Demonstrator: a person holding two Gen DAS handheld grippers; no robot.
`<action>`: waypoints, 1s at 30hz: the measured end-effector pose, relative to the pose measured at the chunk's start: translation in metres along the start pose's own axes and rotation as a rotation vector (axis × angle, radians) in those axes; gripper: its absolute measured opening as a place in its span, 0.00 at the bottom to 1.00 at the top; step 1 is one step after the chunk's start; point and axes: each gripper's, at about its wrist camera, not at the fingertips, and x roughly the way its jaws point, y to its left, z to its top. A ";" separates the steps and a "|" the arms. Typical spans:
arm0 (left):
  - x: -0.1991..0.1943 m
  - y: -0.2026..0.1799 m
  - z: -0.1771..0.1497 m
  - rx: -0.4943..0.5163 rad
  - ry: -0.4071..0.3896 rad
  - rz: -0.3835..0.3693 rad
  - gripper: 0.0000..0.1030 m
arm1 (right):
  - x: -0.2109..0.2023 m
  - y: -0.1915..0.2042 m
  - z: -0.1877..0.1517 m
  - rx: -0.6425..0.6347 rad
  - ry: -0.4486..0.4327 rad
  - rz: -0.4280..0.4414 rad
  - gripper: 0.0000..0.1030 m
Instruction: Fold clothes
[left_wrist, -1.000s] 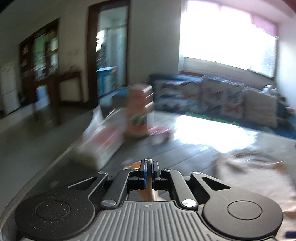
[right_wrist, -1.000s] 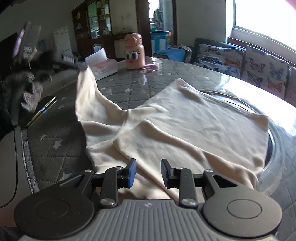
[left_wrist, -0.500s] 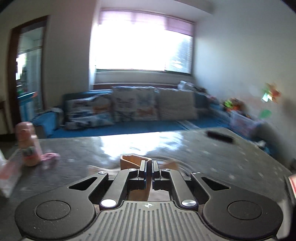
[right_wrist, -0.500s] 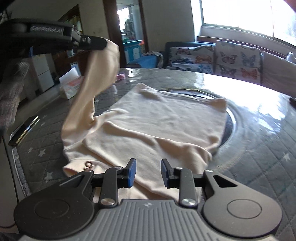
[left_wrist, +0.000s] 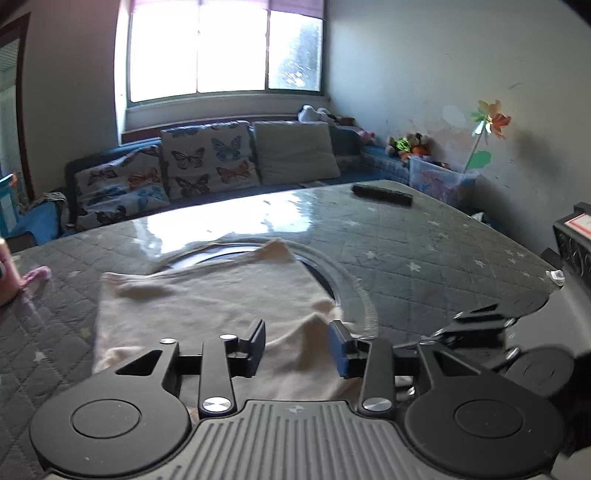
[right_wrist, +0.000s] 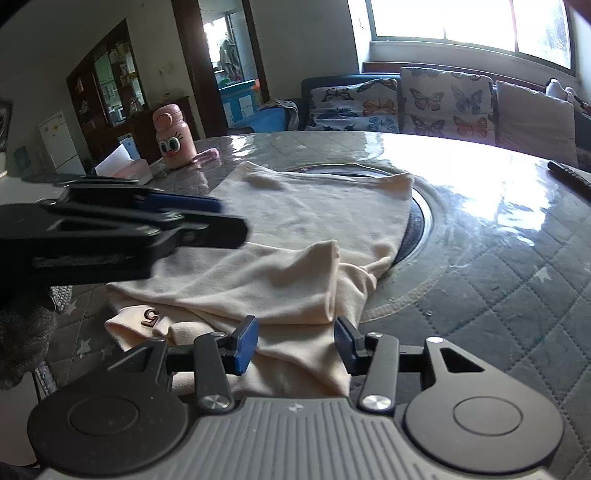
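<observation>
1. The cream garment (right_wrist: 306, 221) lies flat on the quilted table (right_wrist: 517, 280), straight ahead of and below both claws, its long axis running away from them toward the window.
2. The left gripper (left_wrist: 297, 345) has just been opening its jaws; they stand parted with nothing pinched, and the folded-over sleeve (right_wrist: 295, 273) lies loose beneath them.
3. The right gripper (right_wrist: 295, 345) has also just been opening wider; cloth lies between and under its fingers, but the pads do not press on it.
4. The sleeve's free end stands up as a ridge just ahead of the right claw, slightly to its right side.
5. In the right wrist view, the left claw hovers to the left, over the garment's near-left part.
6. By my judgement, the right hand is nearer the ridge, the left nearer the collar edge with the small mark (right_wrist: 150, 316).
</observation>
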 end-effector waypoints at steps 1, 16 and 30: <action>-0.004 0.005 -0.003 -0.006 0.001 0.012 0.40 | -0.002 -0.001 0.001 0.001 -0.002 -0.004 0.45; -0.035 0.073 -0.075 0.069 0.118 0.204 0.40 | 0.031 0.000 0.013 -0.031 0.045 -0.047 0.27; -0.035 0.071 -0.091 0.156 0.129 0.190 0.06 | 0.008 0.011 0.022 -0.065 0.014 -0.060 0.08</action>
